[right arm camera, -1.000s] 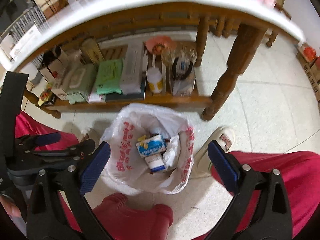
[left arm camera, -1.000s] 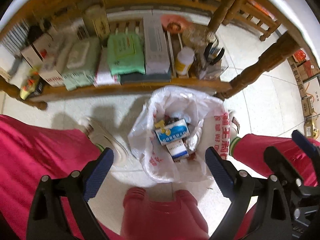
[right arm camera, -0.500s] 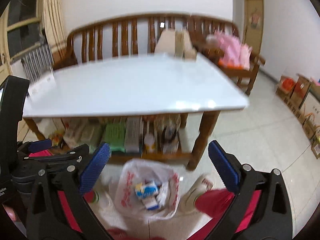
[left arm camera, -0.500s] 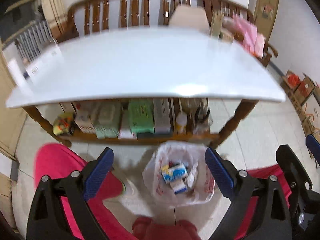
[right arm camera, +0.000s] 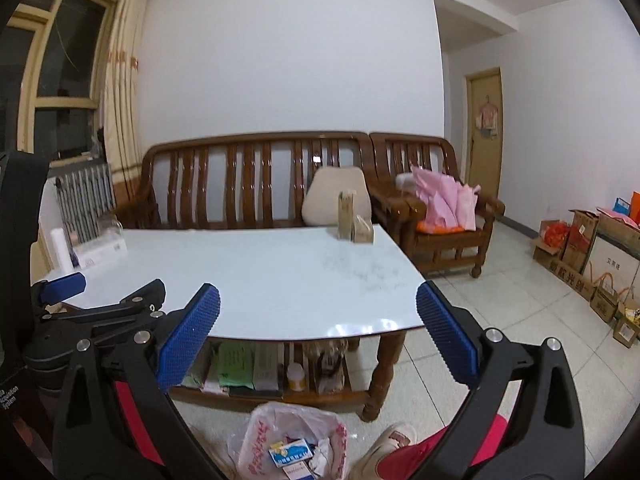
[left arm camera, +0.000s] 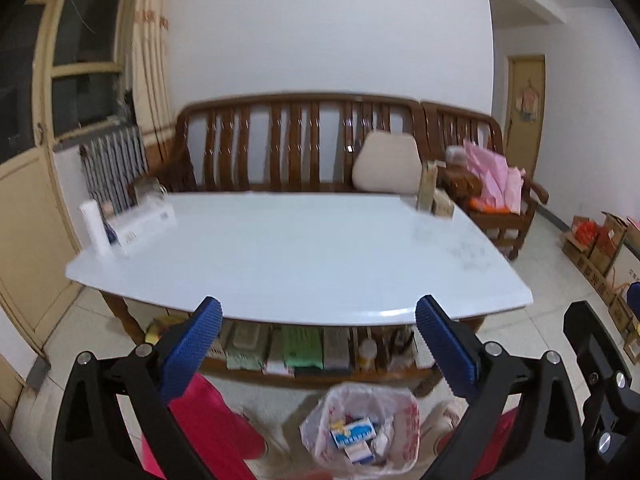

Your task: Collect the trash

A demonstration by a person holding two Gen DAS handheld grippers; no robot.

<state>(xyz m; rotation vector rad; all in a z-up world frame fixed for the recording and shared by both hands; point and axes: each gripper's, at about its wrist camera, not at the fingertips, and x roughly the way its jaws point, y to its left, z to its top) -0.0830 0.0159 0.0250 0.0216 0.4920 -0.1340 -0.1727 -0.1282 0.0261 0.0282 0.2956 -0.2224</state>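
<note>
- Left wrist view shows your left tongs [left arm camera: 316, 344] spread wide with nothing between the blue pads; the right tongs [right arm camera: 318, 334] are likewise spread and carry nothing.
- Your trash bag [left arm camera: 362, 428], a white plastic one with red print, sits open on the tiled floor just in front of the counter [left arm camera: 296, 248], between your feet. It already holds small cartons, among them a blue-and-white box [left arm camera: 354, 433].
- Both tongs are raised and look out over the white counter top, so the step in hand reads as searching for the next piece to collect (no grasp is under way).
- Candidates on the counter sit at its far corners: a white tube [left arm camera: 94, 228] standing beside a long white box [left arm camera: 140, 226] at the far left, and two tan cartons [right arm camera: 354, 222] standing upright at the far right corner. Whether any of these is trash you cannot tell from here.
- The middle of the counter top shows only faint smudges toward the right.
- Next move, as a guess: pick one corner, reach the nearer tongs across, close on a single carton by its narrow faces, then bring it back over the bag's mouth.
- Mind the upright cartons; they stand touching and a sideways nudge could topple both.
- The shelf [left arm camera: 304, 364] under the counter holds packets and a bottle, probably stored goods.
</note>
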